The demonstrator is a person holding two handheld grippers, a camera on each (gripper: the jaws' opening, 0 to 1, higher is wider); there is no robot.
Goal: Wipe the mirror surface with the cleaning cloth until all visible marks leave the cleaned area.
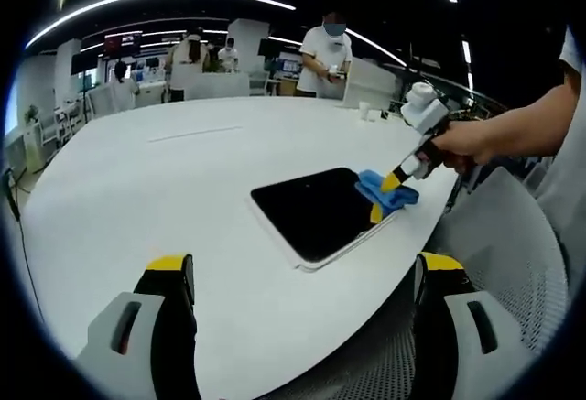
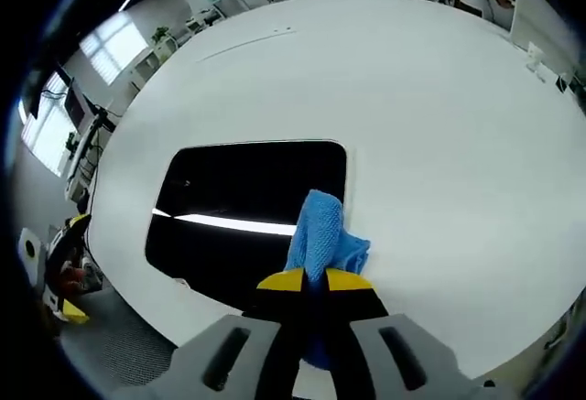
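Note:
A dark rectangular mirror [image 1: 311, 210] lies flat on the white table [image 1: 165, 189], near its right-hand edge. In the left gripper view my right gripper [image 1: 383, 197] comes in from the right, held by a hand, shut on a blue cleaning cloth [image 1: 387, 190] that rests on the mirror's right end. My left gripper [image 1: 302, 276] is open, its jaws wide apart over the table edge, short of the mirror. In the right gripper view the right gripper [image 2: 315, 280] pinches the blue cloth [image 2: 320, 231] against the near edge of the mirror [image 2: 243, 208], which reflects a bright ceiling light.
Small white items [image 1: 369, 111] stand at the table's far right. Several people [image 1: 328, 52] stand or sit beyond the table's far side. A perforated grey chair [image 1: 513, 254] sits at the table's right edge. Desks and shelves [image 2: 87, 135] line the room's left.

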